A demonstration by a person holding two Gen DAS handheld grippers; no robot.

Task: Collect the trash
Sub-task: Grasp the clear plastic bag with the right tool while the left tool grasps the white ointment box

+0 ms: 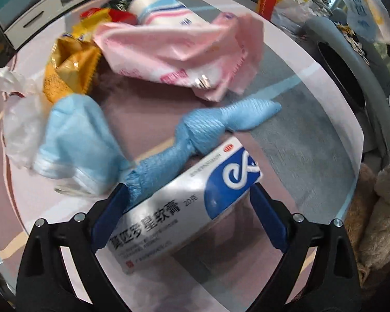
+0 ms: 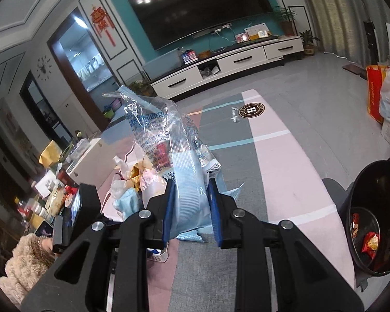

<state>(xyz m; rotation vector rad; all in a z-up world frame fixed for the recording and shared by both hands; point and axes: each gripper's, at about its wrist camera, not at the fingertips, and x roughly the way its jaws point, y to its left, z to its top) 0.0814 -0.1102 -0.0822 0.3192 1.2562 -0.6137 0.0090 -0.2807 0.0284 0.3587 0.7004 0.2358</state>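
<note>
In the left wrist view my left gripper (image 1: 188,195) is open around a white and blue ointment box (image 1: 184,208) lying on the mat; the jaws stand at its two sides, not visibly clamped. A blue glove (image 1: 195,135) lies over the box's far end. Beyond are a blue face mask (image 1: 75,140), a pink wrapper (image 1: 179,52), a yellow snack bag (image 1: 70,72) and a white tube (image 1: 156,7). In the right wrist view my right gripper (image 2: 189,208) is shut on a clear and blue plastic bread bag (image 2: 169,143), held up above the mat.
A black trash bin (image 2: 371,213) with red wrappers inside stands at the right; its grey-rimmed opening shows in the left wrist view (image 1: 351,72). A trash pile (image 2: 132,182) lies left of the held bag. A TV stand (image 2: 221,70) lines the far wall.
</note>
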